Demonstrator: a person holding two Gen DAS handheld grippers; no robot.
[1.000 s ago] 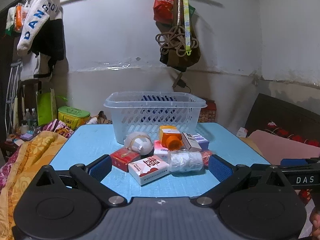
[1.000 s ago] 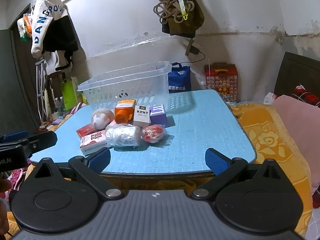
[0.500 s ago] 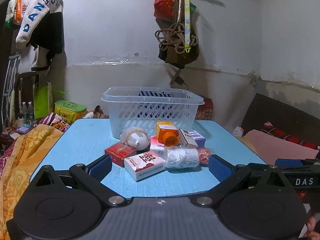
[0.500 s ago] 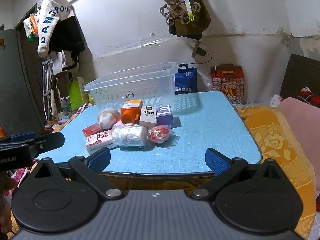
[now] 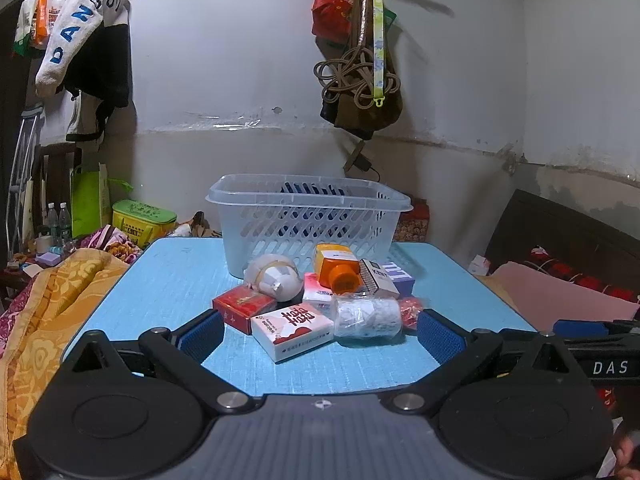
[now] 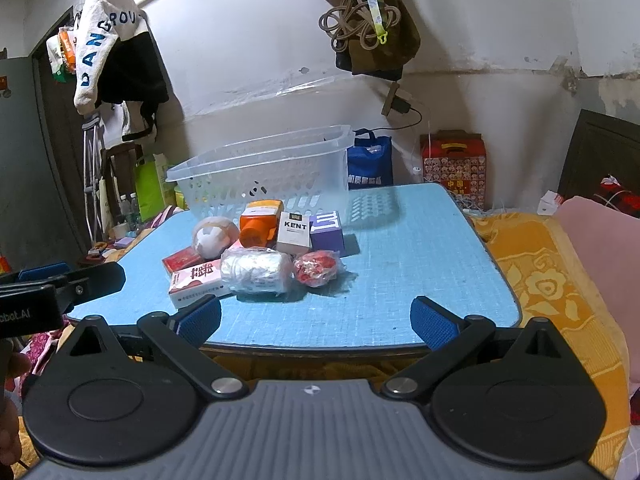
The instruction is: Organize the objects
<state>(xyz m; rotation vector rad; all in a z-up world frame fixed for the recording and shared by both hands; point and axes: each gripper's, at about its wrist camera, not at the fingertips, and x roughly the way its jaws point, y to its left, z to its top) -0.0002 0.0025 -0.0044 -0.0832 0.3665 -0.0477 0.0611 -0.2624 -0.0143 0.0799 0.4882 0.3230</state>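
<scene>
A clear slotted basket (image 5: 308,216) (image 6: 264,176) stands at the back of the blue table (image 5: 172,280) (image 6: 420,264). In front of it lies a pile: a red box (image 5: 244,306), a white-and-red box (image 5: 294,330) (image 6: 196,282), a white round bundle (image 5: 274,278) (image 6: 212,236), an orange bottle (image 5: 336,266) (image 6: 260,224), a KENT pack (image 5: 378,280) (image 6: 295,232), a purple box (image 6: 327,230), a wrapped white roll (image 5: 368,316) (image 6: 256,272) and a red wrapped item (image 6: 318,268). My left gripper (image 5: 320,336) is open and empty before the pile. My right gripper (image 6: 316,316) is open and empty at the table's near edge.
A yellow patterned blanket (image 5: 44,312) (image 6: 548,280) lies beside the table. A blue bag (image 6: 370,160) and a red printed box (image 6: 454,164) stand behind the table by the wall. Clothes (image 5: 88,28) and a bag with rope (image 5: 360,80) hang on the wall.
Both grippers have drawn slightly closer to the pile, with the views tilting a little. Both stay open and empty; the objects have not moved.
</scene>
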